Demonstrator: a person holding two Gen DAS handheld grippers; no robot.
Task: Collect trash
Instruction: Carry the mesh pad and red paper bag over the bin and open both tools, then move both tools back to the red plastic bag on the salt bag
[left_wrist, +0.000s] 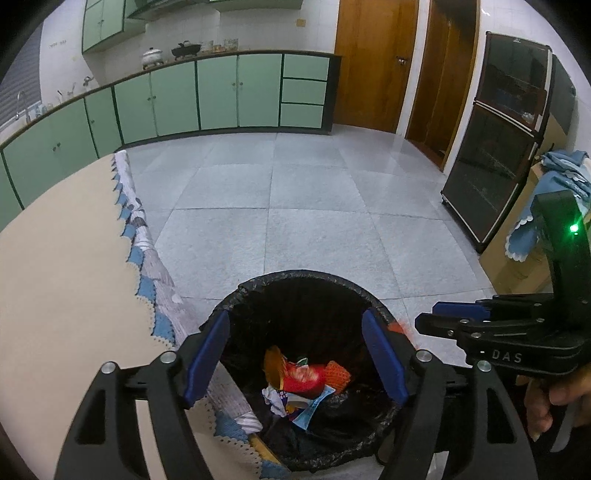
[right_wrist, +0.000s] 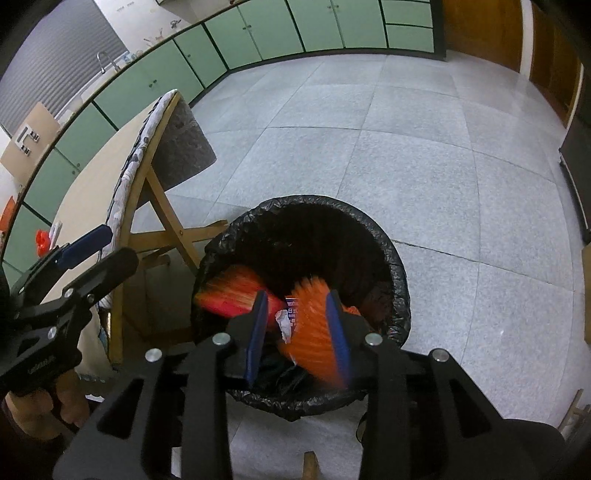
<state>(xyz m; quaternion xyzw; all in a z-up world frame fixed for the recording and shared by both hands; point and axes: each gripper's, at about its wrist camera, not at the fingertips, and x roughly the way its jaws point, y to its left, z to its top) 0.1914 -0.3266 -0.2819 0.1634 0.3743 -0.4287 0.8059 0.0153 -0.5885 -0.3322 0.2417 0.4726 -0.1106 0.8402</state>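
Observation:
A black-lined trash bin (left_wrist: 306, 284) stands on the floor beside the table; it also shows in the right wrist view (right_wrist: 400, 280). Inside lie a red wrapper (left_wrist: 304, 378), orange netting (left_wrist: 338, 373) and white-blue scraps (left_wrist: 291, 404). My left gripper (left_wrist: 295, 362) is open and empty over the bin. My right gripper (right_wrist: 299, 328) hovers over the bin, its jaws partly apart, with a blurred orange wrapper (right_wrist: 314, 325) between them; a second blurred orange-red piece (right_wrist: 232, 291) sits at the bin's left. The right gripper also shows in the left wrist view (left_wrist: 436, 317).
A table with a beige top (left_wrist: 62, 266) and patterned cloth edge stands left of the bin, on wooden legs (right_wrist: 166, 218). Green cabinets (left_wrist: 218, 92) line the far wall. A dark glass cabinet (left_wrist: 498, 140) and a cardboard box with blue cloth (left_wrist: 546, 206) stand right.

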